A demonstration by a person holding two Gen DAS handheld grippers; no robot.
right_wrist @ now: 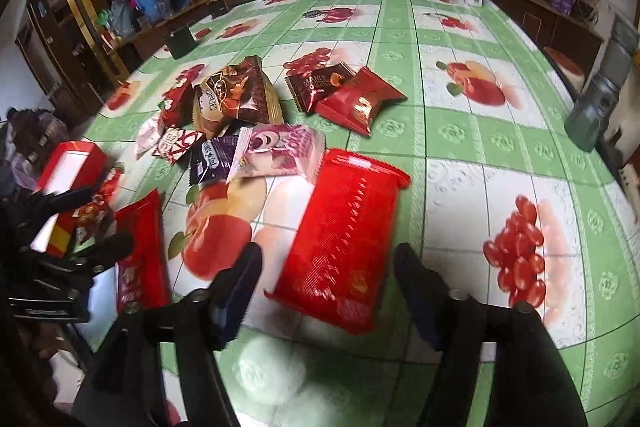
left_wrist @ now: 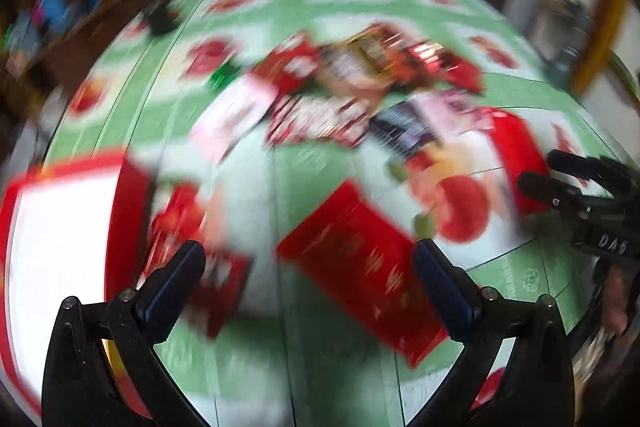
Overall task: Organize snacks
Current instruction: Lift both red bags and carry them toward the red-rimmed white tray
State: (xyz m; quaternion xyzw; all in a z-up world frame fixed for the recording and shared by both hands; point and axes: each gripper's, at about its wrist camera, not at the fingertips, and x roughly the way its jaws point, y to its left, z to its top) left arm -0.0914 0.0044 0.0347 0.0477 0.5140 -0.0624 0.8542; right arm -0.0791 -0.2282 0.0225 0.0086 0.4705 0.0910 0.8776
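At the far left of the right wrist view, a red open-topped cardboard box with a white inside (right_wrist: 74, 163) sits on the worktop (right_wrist: 452, 155), which is covered by a green-and-white vinyl cloth printed with fruit. The left gripper (right_wrist: 86, 217) reaches in just in front of the box, its jaws apart with nothing between them. Beside it lies a flat red foil snack packet with gold print (right_wrist: 140, 251). Farther back, mid-worktop, is a loose heap of small wrapped snacks in brown, purple, pink and red (right_wrist: 240, 123). Right of centre, a large red ribbed foil snack packet (right_wrist: 344, 239) lies flat, its near end between the fingers of the right gripper (right_wrist: 326, 267); those jaws stand apart, the pads clear of the wrapper. The left wrist view is heavily blurred.
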